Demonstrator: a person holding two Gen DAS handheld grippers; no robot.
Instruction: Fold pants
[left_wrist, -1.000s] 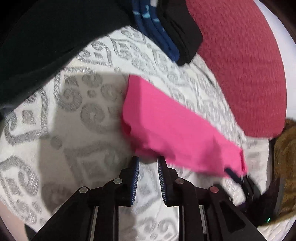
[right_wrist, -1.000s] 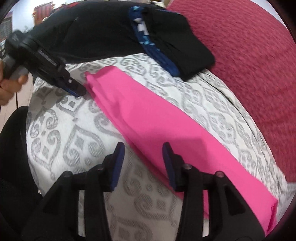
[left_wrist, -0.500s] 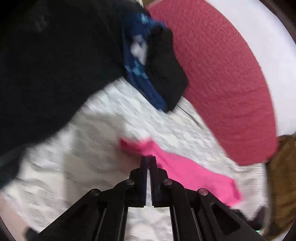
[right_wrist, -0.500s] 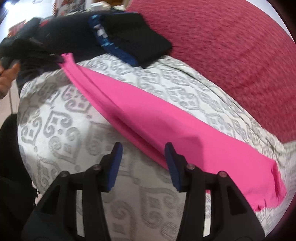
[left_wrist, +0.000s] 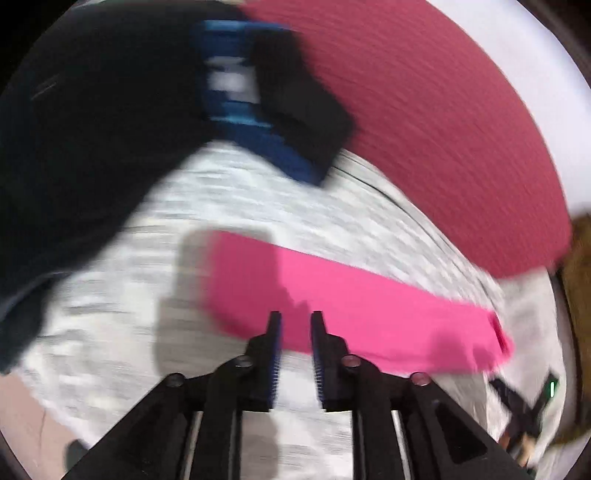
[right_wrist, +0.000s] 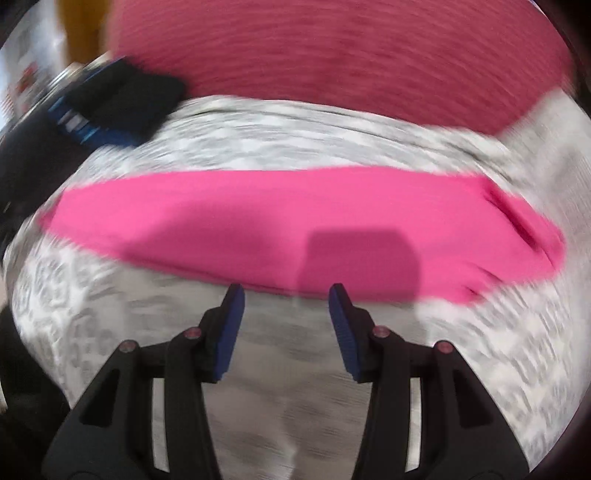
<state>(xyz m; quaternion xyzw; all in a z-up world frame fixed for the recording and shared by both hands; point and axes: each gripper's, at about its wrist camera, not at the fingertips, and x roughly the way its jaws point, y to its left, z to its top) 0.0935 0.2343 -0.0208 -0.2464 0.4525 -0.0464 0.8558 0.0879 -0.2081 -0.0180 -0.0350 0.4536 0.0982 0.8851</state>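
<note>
Now the left tongs (left_wrist: 296, 321), jaws just reopened and empty, and the open right tongs (right_wrist: 286, 293) hover over folded pink pants (right_wrist: 295, 221) on the bed (right_wrist: 110, 295).

Each hand carries a matte black claw of angular, strut-like arms. The left claw (left_wrist: 295, 319) has 2 narrow fingers faced with ribbed blue pads (left_wrist: 275, 363) and round silver screws at the pivots. The right claw (right_wrist: 286, 291) matches it, with blue pads (right_wrist: 231, 328) and reddish screw heads.
</note>
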